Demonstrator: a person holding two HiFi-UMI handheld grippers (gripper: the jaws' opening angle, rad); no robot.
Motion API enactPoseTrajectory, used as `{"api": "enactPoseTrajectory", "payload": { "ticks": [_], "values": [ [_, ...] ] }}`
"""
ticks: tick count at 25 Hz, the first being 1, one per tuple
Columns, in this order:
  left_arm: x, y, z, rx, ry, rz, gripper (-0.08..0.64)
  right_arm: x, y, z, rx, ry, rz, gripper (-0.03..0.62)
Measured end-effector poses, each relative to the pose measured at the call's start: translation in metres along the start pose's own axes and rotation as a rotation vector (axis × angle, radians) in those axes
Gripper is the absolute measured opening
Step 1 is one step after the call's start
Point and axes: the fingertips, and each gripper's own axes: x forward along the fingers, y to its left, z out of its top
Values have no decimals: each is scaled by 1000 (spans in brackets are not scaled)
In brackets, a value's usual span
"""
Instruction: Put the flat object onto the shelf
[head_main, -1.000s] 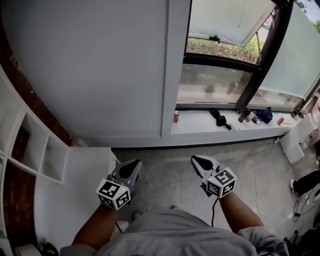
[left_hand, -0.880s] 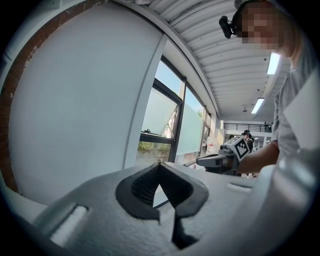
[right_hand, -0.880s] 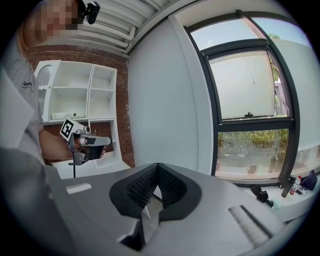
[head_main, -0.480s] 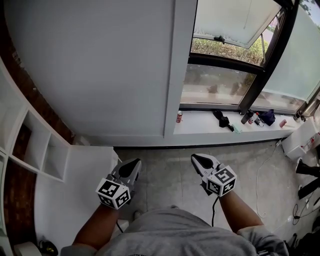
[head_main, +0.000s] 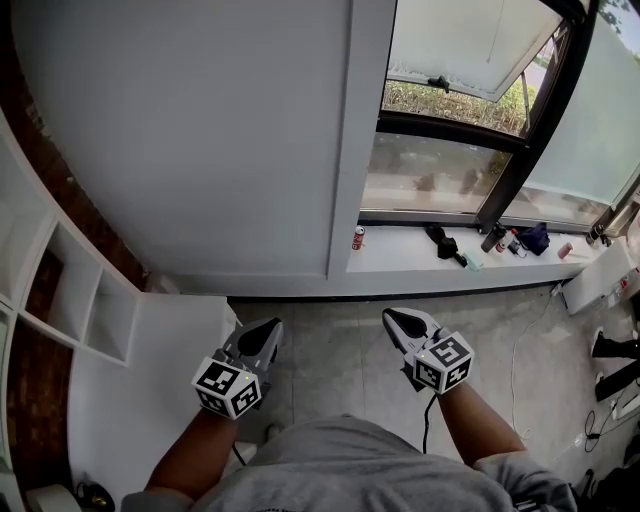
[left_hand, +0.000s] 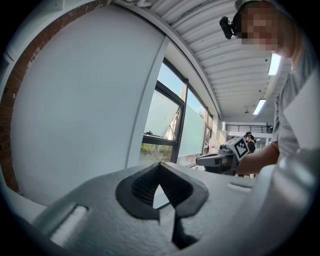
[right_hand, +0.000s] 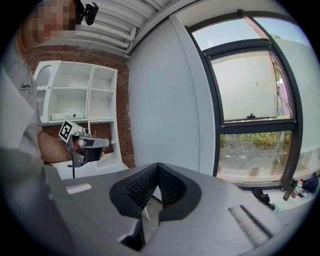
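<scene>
**A:** How do the two grippers stand?

**B:** The grey plastic left gripper (head_main: 268, 330) and the matching right gripper (head_main: 394, 320) sit side by side in the lower middle of the frame. Each has its jaws pressed together with nothing between them. They hover above the pale grey tiled floor (head_main: 330, 355).

**A:** And the flat object?

**B:** No view shows it, so I can't tell where it lies. The white open-compartment shelf unit (head_main: 92, 292) stands at the left edge against the red brick wall (head_main: 45, 175). A low white counter (head_main: 150, 385) is just beside the left gripper. At the upper right, the white window sill (head_main: 400, 252) carries a small red can (head_main: 352, 236) and some dark things, none clearly flat.

**A:** So what makes this step go well?

**B:** The task looks unstarted to me. Find the object first, and open the jaws before reaching for it. Pinch it by one edge, keep it level, and slide it squarely into a compartment.
</scene>
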Motion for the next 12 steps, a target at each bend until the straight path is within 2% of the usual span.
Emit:
{"api": "enactPoseTrajectory", "payload": {
  "ticks": [12],
  "values": [
    [-3, 0, 1, -2, -6, 3, 0, 2, 3, -1, -2, 7, 9, 8]
  ]
}}
